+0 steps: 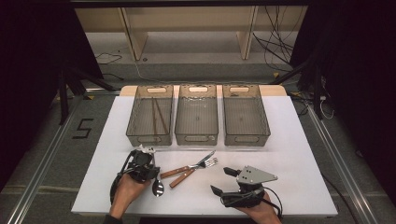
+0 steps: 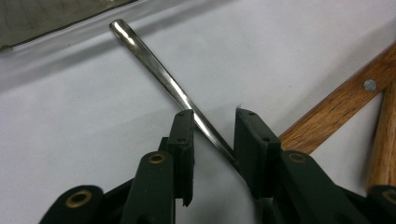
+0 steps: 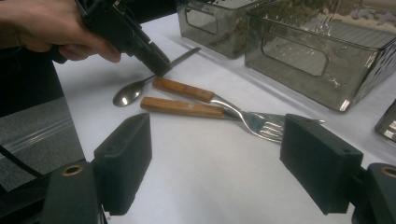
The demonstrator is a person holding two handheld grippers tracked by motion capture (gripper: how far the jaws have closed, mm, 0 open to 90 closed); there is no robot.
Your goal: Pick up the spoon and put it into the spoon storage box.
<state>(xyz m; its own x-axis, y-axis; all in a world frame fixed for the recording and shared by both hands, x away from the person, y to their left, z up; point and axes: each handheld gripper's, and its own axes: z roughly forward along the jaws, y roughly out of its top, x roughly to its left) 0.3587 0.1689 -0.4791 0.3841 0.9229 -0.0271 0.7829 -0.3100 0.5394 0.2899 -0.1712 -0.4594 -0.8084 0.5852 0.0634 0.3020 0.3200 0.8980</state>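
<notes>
The person's left hand comes in from the bottom left of the high view, wrapped around the left gripper, which is tipped down onto the white table. From the right gripper view the same left gripper slants down from the hand with its tips at the table surface. The spoon lies flat there, bowl toward the person and handle pointing toward the bins. In the left gripper view the spoon's steel handle runs diagonally between the two black jaws; they straddle it with a small gap on each side, so the pads are not yet pressing. Just beside the spoon lie two wooden-handled forks, crossing each other.

The right hand rests near the table's front edge holding the right gripper, whose jaws stand wide apart with nothing between them, aimed toward the forks

Three smoked-plastic bins stand in a row behind
</notes>
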